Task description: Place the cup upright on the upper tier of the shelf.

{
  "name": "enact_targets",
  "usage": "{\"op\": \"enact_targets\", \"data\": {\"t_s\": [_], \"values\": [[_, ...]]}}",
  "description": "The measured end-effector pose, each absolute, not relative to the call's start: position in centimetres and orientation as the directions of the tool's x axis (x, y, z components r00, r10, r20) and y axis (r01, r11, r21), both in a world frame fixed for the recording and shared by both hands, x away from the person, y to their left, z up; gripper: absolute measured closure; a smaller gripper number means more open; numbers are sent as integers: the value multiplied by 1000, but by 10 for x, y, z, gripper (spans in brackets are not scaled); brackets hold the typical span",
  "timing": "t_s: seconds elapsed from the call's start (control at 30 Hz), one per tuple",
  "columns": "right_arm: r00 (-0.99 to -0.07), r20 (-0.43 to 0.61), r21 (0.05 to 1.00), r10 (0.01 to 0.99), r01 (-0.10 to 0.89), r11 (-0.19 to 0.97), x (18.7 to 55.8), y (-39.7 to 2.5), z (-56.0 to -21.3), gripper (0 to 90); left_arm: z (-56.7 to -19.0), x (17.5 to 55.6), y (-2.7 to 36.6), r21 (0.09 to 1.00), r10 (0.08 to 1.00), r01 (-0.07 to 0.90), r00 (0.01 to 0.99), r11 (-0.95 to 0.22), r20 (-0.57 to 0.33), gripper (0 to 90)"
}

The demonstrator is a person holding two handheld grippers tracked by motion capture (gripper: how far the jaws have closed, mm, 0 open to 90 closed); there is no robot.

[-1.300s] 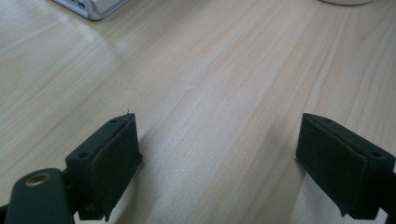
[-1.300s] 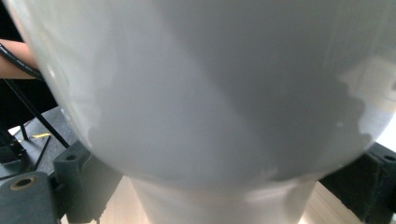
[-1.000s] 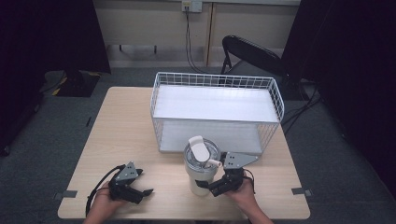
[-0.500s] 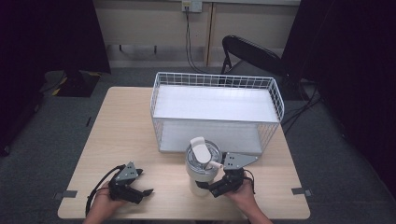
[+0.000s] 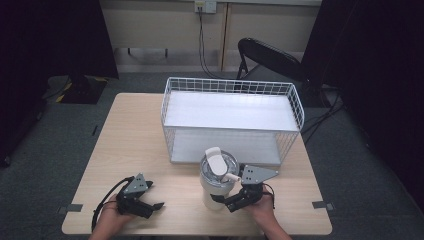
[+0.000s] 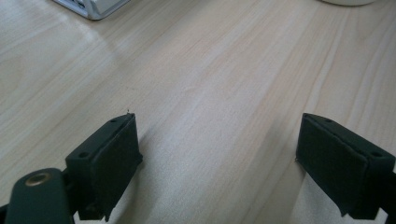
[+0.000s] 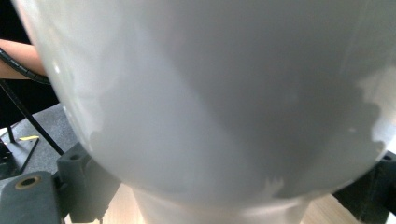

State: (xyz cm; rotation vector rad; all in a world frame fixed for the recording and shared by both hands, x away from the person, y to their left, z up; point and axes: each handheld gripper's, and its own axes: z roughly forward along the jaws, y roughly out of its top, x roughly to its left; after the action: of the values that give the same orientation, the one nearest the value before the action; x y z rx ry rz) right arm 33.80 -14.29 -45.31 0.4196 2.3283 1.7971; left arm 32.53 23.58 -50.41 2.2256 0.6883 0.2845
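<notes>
A white lidded tumbler (image 5: pixel 215 182) stands on the wooden table (image 5: pixel 135 135), just in front of the wire basket. My right gripper (image 5: pixel 227 204) reaches in from the right at the tumbler's lower part. In the right gripper view the tumbler's wall (image 7: pixel 210 93) is very close, and the jaws stand wide, pressed on either side of it. My left gripper (image 5: pixel 152 207) rests near the table's front left edge. Its jaws are wide apart with bare wood between them (image 6: pixel 219 158).
A white wire basket (image 5: pixel 230 85) with a pale floor takes up the back right half of the table. Its near corner (image 6: pixel 98 7) shows in the left gripper view. A black chair (image 5: pixel 270 55) stands behind the table. Bare wood lies at the left.
The tumbler and my right gripper have shifted very slightly to the right. The left gripper has stayed where it was.
</notes>
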Motion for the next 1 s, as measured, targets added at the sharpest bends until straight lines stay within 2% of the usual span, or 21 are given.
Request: {"op": "enact_targets", "data": {"t_s": [0.4, 1.0], "values": [[-946, 46, 968, 321, 121, 218, 336, -144, -451, 98, -504, 325, 236, 738, 560, 387, 828, -553, -14, 128], [-939, 56, 971, 340, 130, 201, 344, -160, -408, 99, -504, 325, 236, 738, 560, 387, 828, -553, -14, 128]]}}
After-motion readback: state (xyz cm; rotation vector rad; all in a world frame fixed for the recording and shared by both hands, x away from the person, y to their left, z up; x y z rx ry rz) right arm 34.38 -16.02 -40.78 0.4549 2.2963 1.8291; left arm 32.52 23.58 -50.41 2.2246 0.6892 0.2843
